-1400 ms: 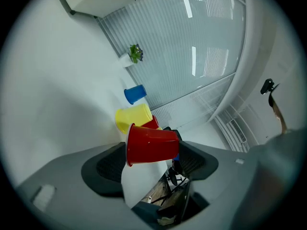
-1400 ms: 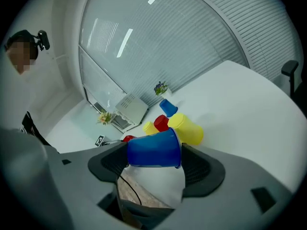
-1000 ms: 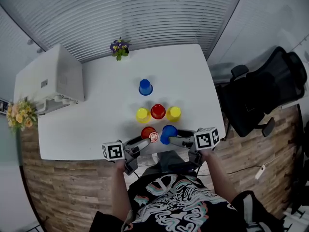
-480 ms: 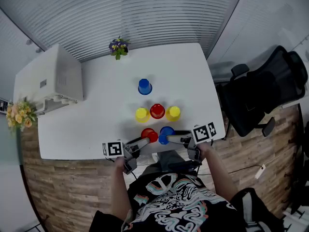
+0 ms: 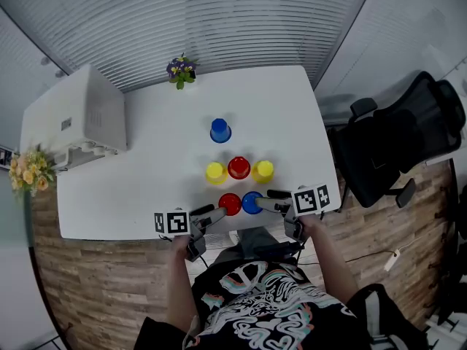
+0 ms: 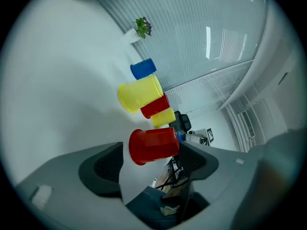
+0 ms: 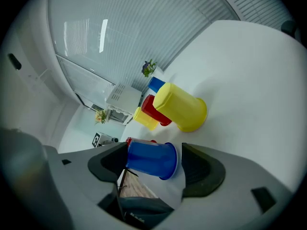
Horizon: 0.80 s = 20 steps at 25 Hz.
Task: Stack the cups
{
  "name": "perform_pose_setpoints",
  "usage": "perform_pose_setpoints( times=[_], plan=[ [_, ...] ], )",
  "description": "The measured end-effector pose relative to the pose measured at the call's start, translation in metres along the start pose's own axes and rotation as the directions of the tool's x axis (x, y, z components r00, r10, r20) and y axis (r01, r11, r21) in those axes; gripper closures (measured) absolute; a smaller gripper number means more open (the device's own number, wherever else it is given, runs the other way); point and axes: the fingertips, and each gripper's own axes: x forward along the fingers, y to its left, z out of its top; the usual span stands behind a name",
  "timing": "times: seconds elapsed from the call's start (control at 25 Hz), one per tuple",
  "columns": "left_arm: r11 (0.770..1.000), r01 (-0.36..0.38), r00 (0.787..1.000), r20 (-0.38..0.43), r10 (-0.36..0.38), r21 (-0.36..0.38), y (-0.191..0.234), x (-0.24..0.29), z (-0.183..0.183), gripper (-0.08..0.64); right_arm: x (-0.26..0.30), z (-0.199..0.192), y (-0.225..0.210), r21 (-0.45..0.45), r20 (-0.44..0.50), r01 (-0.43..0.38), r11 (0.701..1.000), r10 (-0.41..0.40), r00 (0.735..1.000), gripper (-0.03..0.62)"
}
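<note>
While both grippers rest low at the person's edge of the white table (image 5: 160, 159), each one has an upside-down cup right in front of its fingertips. The left gripper (image 5: 213, 215) has its jaws spread wide, and the near red cup (image 6: 154, 145) stands on its rim in the gap between them. One jaw is clearly off the cup, and whether the other brushes it cannot be told. The right gripper (image 5: 273, 201) is likewise spread, with the near blue cup (image 7: 151, 159) sitting rim-down between its two jaws, unclamped. These two cups stand just beside one another, the blue one to the right of the left gripper's red one. Straight ahead of both grippers, a little farther out, runs a row of three inverted cups packed close: the left yellow cup (image 6: 139, 94), the middle red cup (image 6: 154, 105) and the right yellow cup (image 6: 163, 117). Beyond that row, standing alone, is the far blue cup (image 6: 143, 68), also rim-down. Farther still, at the table's far edge, sits a small potted plant with purple flowers (image 5: 180, 71). Well off to the left of the left gripper is a white box-shaped unit (image 5: 87, 115), and a black office chair (image 5: 398, 144) stands to the right of the right gripper, off the table.
</note>
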Motion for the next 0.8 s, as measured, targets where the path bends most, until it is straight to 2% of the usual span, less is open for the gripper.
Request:
perform_pose_setpoints(
  times=[0.12,0.2,0.4,0.52,0.6,0.8],
  plan=[
    [1.000,-0.013,1.000,-0.001,0.013,0.027,-0.001,0.000,0.001,0.207,-0.006,0.010,-0.005,-0.082,0.043,0.074,0.994,-0.071,0.997,0.250],
    [0.999,-0.005,1.000,0.008,0.005,0.048,-0.004,-0.001,0.003,0.207,-0.011,0.015,-0.004,-0.156,0.069,0.128,0.979,-0.119,0.990,0.265],
    [0.994,0.020,0.994,0.109,-0.031,0.103,-0.012,-0.012,0.025,0.207,-0.026,0.033,0.000,-0.291,0.176,0.270,0.918,-0.226,0.958,0.272],
    [0.992,0.008,0.979,0.202,-0.034,0.126,-0.016,-0.025,0.047,0.207,-0.034,0.049,0.003,-0.318,0.253,0.326,0.890,-0.252,0.934,0.281],
    [0.992,0.001,0.965,0.260,-0.035,0.129,-0.016,-0.032,0.062,0.207,-0.036,0.060,0.005,-0.318,0.289,0.338,0.886,-0.249,0.924,0.301],
    [0.989,-0.040,0.940,0.341,-0.012,0.144,-0.015,-0.036,0.091,0.209,-0.031,0.077,-0.002,-0.315,0.308,0.371,0.873,-0.276,0.910,0.345]
  ],
)
